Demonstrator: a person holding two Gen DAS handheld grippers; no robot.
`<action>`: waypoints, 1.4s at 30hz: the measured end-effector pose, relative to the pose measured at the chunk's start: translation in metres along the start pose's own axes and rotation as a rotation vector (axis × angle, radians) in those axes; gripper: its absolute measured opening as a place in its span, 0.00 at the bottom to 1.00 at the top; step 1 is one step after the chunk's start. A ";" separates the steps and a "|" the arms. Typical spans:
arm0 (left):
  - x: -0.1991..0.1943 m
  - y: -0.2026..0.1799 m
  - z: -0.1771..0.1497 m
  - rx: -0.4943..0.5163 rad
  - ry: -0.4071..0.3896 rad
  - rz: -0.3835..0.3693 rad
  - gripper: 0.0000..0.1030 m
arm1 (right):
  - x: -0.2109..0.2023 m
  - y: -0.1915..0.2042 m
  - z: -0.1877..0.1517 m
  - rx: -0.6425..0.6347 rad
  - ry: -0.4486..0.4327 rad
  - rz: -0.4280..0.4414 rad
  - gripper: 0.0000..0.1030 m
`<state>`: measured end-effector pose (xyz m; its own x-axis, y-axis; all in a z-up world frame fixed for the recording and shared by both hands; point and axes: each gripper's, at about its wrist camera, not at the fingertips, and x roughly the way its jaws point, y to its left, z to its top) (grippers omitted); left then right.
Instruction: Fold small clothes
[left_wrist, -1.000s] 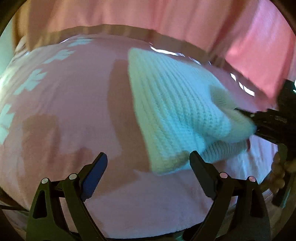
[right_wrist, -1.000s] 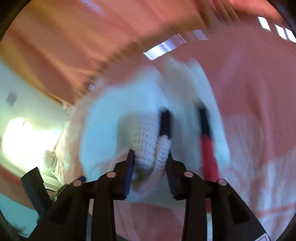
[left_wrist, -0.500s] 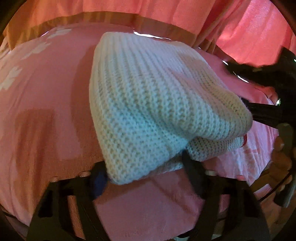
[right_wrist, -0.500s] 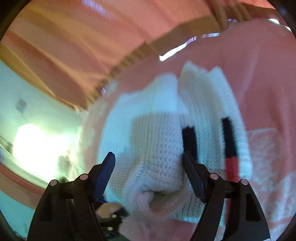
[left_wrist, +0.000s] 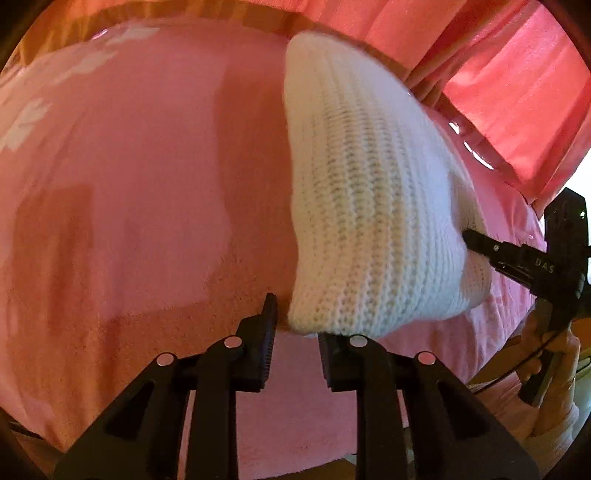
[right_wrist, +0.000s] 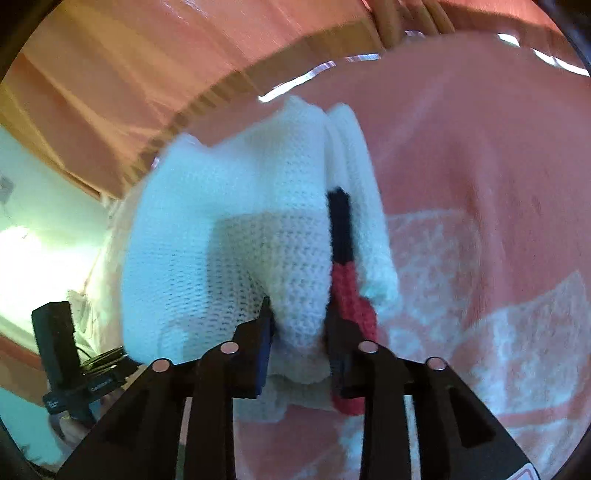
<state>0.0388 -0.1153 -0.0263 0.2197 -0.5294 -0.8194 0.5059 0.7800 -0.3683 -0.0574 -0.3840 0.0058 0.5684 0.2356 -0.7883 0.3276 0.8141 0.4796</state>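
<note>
Knit garments: one white knit sweater (left_wrist: 369, 206) on the pink blanket (left_wrist: 129, 184).
Left gripper (left_wrist: 295, 325): narrowly parted, pinching the sweater's near corner.
Right gripper (right_wrist: 299, 325): clamped on one white fold.

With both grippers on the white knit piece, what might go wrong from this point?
1. The left gripper pinches only the corner of the white knit garment, so it may slip free.
2. The right gripper clamps a bunched wad, so the fold may come out lumpy.
3. The loose knit could snag on the serrated pads.
</note>
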 end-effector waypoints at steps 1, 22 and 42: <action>-0.002 -0.002 0.001 0.001 -0.002 -0.001 0.23 | -0.006 0.001 -0.001 -0.011 -0.019 0.003 0.45; -0.021 -0.031 -0.001 0.039 -0.216 0.058 0.09 | -0.011 0.057 0.007 -0.095 -0.149 0.098 0.21; -0.083 -0.045 0.016 0.029 -0.226 0.032 0.45 | -0.056 0.061 0.012 -0.212 -0.242 -0.048 0.20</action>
<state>0.0110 -0.1122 0.0649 0.4156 -0.5682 -0.7102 0.5190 0.7894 -0.3278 -0.0607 -0.3539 0.0836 0.7278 0.0820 -0.6809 0.2081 0.9196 0.3331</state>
